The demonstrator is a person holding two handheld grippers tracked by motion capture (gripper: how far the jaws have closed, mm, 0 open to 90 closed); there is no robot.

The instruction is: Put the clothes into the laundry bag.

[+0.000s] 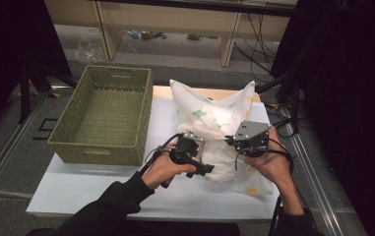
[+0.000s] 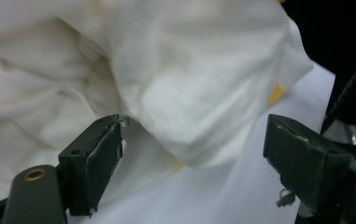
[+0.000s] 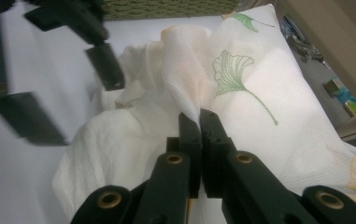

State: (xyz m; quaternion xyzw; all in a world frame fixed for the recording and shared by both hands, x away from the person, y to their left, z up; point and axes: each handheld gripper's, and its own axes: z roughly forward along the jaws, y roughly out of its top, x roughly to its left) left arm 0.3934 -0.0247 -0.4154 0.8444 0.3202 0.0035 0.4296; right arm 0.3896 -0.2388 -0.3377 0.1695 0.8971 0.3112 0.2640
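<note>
A white cloth printed with green and yellow ginkgo leaves point(image 1: 214, 115) lies bunched on the white table top point(image 1: 101, 191). My right gripper point(image 3: 200, 116) is shut on an upright fold of the cloth point(image 3: 185, 56); in the high view it point(image 1: 235, 141) sits at the cloth's right side. My left gripper point(image 2: 192, 128) stands open, and a bulge of the cloth point(image 2: 175, 79) lies just beyond its jaws without being pressed. Seen from above, the left gripper point(image 1: 196, 141) is at the cloth's left edge. One of its fingers point(image 3: 105, 65) appears blurred in the right gripper view.
A green woven basket point(image 1: 101, 147) stands on the left part of the table, close to the cloth. Wooden shelving point(image 1: 175, 24) and cables lie beyond the far edge. Dark drapes point(image 1: 352, 98) hang at the right.
</note>
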